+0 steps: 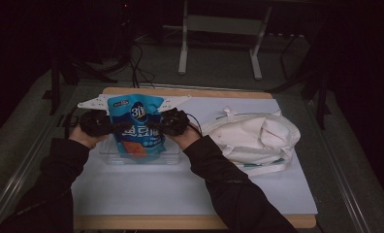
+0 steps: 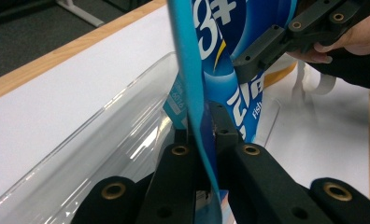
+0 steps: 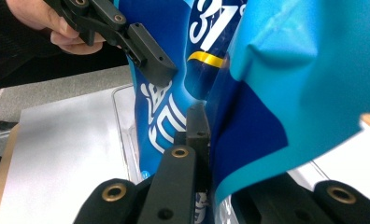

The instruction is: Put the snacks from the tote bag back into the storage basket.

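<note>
Blue pouch (image 1: 136, 127) with white lettering and orange bottom is held upright, its lower end inside a clear plastic tray (image 1: 173, 156) on the white mat. Its side edges are pinched, left and right; the film is creased.

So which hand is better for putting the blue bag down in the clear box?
Neither alone, probably. The left gripper and right gripper each pinch an edge of the blue bag, held upright over the clear box, so both should lower together.
</note>
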`<act>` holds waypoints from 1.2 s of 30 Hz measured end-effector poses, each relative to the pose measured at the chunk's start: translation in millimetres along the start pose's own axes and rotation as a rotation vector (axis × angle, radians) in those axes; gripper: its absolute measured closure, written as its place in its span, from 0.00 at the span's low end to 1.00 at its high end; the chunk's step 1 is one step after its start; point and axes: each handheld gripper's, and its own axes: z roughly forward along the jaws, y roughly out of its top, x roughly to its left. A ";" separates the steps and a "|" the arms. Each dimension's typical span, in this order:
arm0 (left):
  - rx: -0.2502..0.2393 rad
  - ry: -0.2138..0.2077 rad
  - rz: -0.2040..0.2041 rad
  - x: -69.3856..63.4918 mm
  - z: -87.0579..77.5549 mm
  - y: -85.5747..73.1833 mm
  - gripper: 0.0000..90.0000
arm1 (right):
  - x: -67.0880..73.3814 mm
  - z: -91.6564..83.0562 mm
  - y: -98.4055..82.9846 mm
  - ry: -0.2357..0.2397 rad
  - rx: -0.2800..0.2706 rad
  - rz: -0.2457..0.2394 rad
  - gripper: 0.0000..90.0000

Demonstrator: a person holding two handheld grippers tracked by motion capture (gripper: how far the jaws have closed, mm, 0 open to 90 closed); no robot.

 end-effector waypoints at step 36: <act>-0.054 0.134 0.041 -19.9 -5.4 -9.4 0.62 | 5.5 -6.8 -6.2 0.006 -0.085 -0.014 0.49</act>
